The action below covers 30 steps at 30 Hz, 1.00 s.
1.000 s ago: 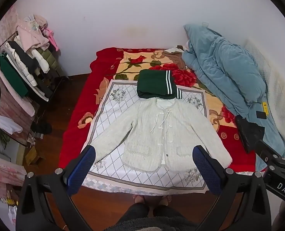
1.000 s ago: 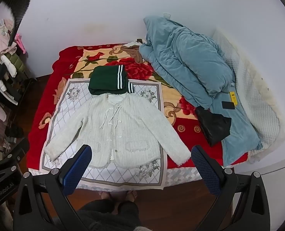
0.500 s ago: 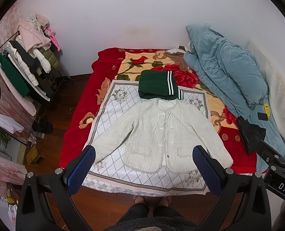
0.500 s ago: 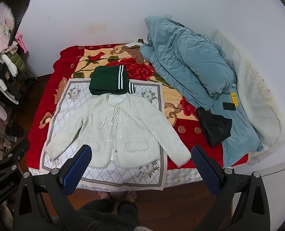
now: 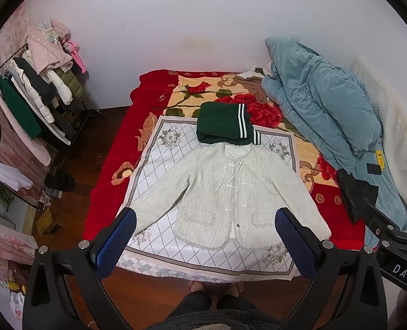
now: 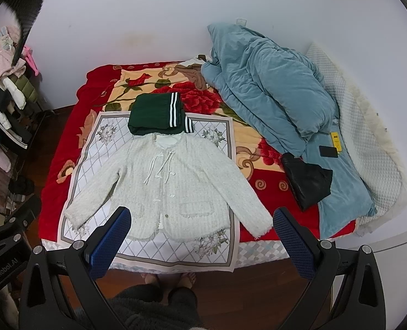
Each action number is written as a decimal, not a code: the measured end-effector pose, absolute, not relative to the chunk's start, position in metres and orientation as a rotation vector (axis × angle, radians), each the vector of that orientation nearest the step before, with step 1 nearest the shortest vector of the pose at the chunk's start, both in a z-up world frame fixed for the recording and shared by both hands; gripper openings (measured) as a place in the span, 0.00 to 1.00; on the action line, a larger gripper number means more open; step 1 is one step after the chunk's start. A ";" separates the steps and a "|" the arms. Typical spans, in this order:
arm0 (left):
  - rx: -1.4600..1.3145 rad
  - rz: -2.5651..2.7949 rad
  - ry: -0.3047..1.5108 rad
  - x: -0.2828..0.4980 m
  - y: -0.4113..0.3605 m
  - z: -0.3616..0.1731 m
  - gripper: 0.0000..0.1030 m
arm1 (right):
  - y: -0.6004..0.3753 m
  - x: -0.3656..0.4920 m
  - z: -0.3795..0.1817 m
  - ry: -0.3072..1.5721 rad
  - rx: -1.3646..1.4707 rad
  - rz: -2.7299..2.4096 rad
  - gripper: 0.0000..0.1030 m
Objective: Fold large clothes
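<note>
A white knitted cardigan [image 5: 225,192] [image 6: 173,187] lies flat and face up on a white patterned cloth [image 5: 159,154] [image 6: 104,143], sleeves spread out to both sides. A folded dark green garment with white stripes [image 5: 225,123] [image 6: 159,115] sits just beyond its collar. My left gripper [image 5: 206,236] is open, held high above the near edge of the bed with nothing between its blue pads. My right gripper [image 6: 202,233] is open too, also well above the cardigan's hem and holding nothing.
The bed carries a red flowered blanket [image 5: 115,148], a heaped blue duvet [image 5: 321,110] [image 6: 274,93] at right and a black bag [image 6: 307,181]. A clothes rack [image 5: 35,96] stands left. A person's feet [image 5: 217,287] are on the wood floor at the bed's foot.
Both views have shifted very slightly; the bed sits a touch lower in frame. The cardigan and green garment have not moved, and both grippers stay open.
</note>
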<state>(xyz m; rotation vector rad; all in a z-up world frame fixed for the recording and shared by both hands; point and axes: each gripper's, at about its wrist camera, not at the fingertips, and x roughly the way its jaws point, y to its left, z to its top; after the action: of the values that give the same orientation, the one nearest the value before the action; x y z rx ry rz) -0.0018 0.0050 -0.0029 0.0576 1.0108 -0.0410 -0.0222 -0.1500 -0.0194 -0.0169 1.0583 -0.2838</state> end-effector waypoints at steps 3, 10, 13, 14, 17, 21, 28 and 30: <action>0.057 -0.044 1.010 0.001 0.003 -0.001 1.00 | -0.146 -0.020 -0.020 1.053 -0.019 -0.284 1.00; 0.055 -0.043 1.008 0.004 0.002 0.002 1.00 | -0.139 -0.018 -0.022 1.054 -0.018 -0.280 1.00; 0.055 -0.044 1.008 0.004 0.002 0.002 1.00 | -0.136 -0.016 -0.022 1.053 -0.018 -0.280 1.00; 0.055 -0.044 1.008 0.004 0.002 0.001 1.00 | -0.134 -0.014 -0.023 1.052 -0.016 -0.280 1.00; 0.054 -0.043 1.007 0.005 0.000 0.003 1.00 | -0.132 -0.014 -0.023 1.052 -0.017 -0.279 1.00; 0.054 -0.044 1.006 0.005 0.001 0.003 1.00 | -0.133 -0.013 -0.023 1.051 -0.015 -0.277 1.00; 0.055 -0.045 1.006 0.007 -0.002 0.005 1.00 | -0.136 -0.014 -0.022 1.052 -0.015 -0.277 1.00; 0.053 -0.044 1.003 0.005 -0.001 0.004 1.00 | -0.134 -0.013 -0.022 1.052 -0.014 -0.278 1.00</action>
<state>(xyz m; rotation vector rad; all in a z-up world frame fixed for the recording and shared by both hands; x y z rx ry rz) 0.0053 -0.0013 0.0042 0.0535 1.0032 -0.0438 -0.0126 -0.1339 -0.0219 -0.0141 1.0523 -0.2785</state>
